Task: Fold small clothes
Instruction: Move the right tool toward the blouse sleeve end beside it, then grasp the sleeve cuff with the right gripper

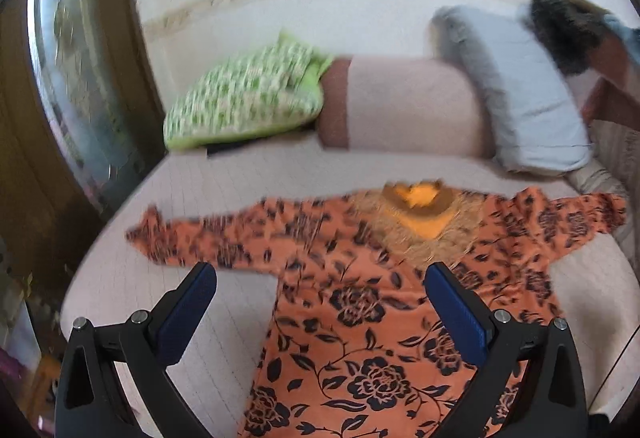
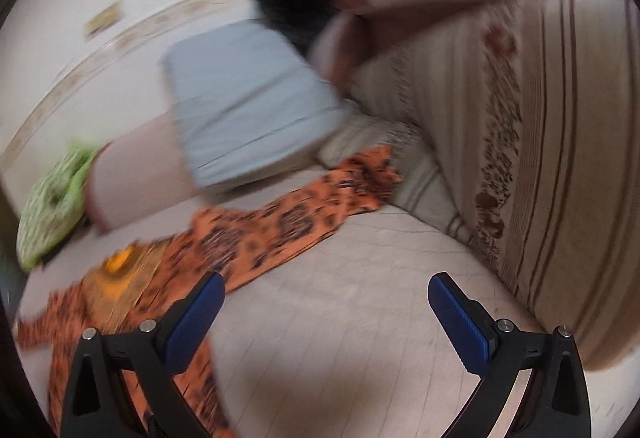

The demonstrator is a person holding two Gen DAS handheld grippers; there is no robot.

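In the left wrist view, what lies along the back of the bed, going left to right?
Green patterned pillow → pinkish bolster → pale blue pillow. The orange floral garment lies spread flat nearer the camera, spanning the whole width, so it has no single place in that order.

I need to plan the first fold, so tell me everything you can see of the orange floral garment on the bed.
The orange garment is a thin-looking, long-sleeved top printed with black flowers and leaves, with a tan yoke and a yellow-lined neckline. It lies spread flat and unfolded on the pale bed cover, sleeves stretched out to both sides, neckline towards the pillows. One sleeve end reaches the striped bedding. Neither open tool touches it.
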